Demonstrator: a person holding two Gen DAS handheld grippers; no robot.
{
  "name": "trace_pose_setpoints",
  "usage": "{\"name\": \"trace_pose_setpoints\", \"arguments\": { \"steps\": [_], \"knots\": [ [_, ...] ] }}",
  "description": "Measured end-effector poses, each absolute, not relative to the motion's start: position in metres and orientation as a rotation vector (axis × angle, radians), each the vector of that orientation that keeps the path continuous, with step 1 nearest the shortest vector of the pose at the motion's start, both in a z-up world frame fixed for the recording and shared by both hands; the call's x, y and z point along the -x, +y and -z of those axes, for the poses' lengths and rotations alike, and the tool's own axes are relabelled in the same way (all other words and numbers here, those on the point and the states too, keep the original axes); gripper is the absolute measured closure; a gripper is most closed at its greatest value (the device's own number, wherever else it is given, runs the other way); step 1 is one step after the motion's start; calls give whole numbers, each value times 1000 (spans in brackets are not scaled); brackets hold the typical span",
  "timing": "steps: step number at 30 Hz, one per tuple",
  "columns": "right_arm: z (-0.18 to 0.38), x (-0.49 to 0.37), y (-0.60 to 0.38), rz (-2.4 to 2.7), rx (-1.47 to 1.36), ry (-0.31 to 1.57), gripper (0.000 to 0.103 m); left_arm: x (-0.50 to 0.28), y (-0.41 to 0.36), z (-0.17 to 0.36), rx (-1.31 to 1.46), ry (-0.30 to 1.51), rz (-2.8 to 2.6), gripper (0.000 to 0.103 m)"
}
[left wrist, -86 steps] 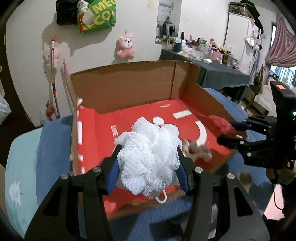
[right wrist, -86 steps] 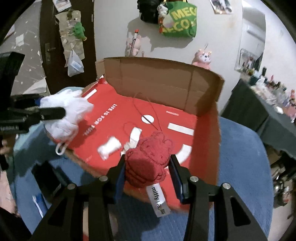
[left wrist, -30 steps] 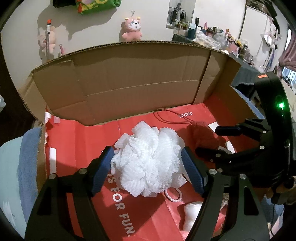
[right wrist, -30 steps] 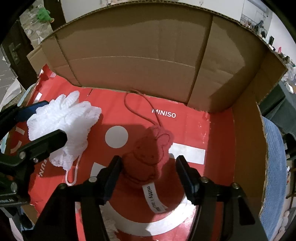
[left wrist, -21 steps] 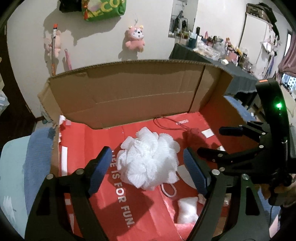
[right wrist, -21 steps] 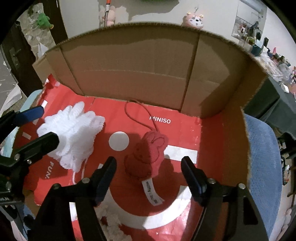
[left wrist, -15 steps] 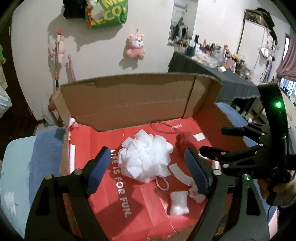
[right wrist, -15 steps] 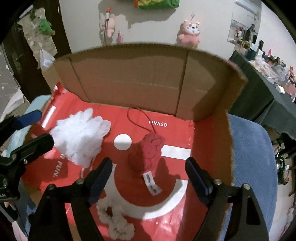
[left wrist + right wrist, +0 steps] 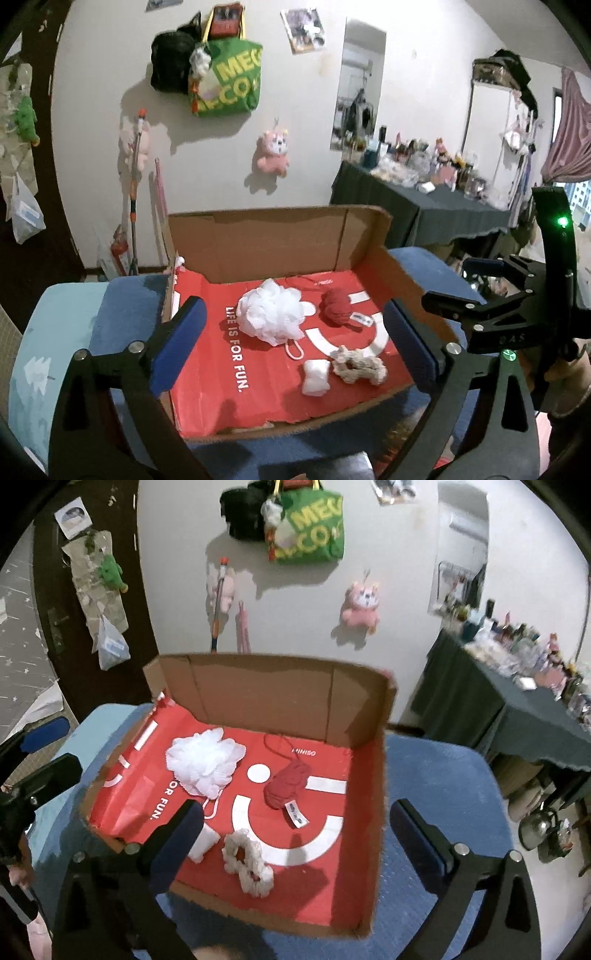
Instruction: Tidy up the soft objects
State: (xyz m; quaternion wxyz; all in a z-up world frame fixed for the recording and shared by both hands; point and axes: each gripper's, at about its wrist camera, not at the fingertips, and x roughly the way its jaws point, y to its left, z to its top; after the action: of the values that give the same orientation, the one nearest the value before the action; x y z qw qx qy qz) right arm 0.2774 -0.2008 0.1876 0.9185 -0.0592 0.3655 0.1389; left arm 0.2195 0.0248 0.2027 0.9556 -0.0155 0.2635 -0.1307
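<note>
An open cardboard box [image 9: 280, 236] [image 9: 266, 694] lined with red paper holds the soft things. A white mesh bath pouf [image 9: 271, 314] [image 9: 205, 762] lies left of centre, and a red knitted bunny [image 9: 336, 308] [image 9: 286, 784] with a white tag lies to its right. Near the front lie a cream scrunchie [image 9: 356, 365] [image 9: 247, 862] and a small white pad [image 9: 316, 376] [image 9: 201, 843]. My left gripper [image 9: 295, 339] hangs above the box front, jaws still opening, nothing between them. My right gripper [image 9: 297, 829] is likewise raised with its jaws widening and nothing held.
The box rests on a blue blanket [image 9: 436, 786] over a bed. A dark-clothed table [image 9: 417, 214] crowded with bottles stands at the right. A green bag [image 9: 225, 81], a pink plush [image 9: 273, 151] and a mop hang on the white wall behind.
Both grippers let go of their loads, the pouf and the red bunny, inside the box, spread wider, and pulled back and up so the whole box now shows.
</note>
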Motion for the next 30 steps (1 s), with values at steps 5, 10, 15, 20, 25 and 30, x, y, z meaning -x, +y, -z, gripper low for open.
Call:
{"name": "trace_pose_setpoints", "arguments": {
  "steps": [5,10,15,20,25,30],
  "knots": [
    [-203,-234,-208,-277,141,656,0,-177,20,-212,25,450,260,5],
    [-214,-185,-219,-268,130,550,0,-134,13,-215,9,369,241,5],
    [-219,-133,-231,-265,102,465,0,-86,7,-213,4,286,235,0],
    [-214,-90,-236,-250,111,404,0,-44,6,-205,14,225,236,0],
    [-200,-50,-239,-234,95,357,0,-16,4,-189,11,204,238,0],
    [-177,-26,-239,-211,83,345,0,-3,4,-169,28,219,228,0]
  ]
}}
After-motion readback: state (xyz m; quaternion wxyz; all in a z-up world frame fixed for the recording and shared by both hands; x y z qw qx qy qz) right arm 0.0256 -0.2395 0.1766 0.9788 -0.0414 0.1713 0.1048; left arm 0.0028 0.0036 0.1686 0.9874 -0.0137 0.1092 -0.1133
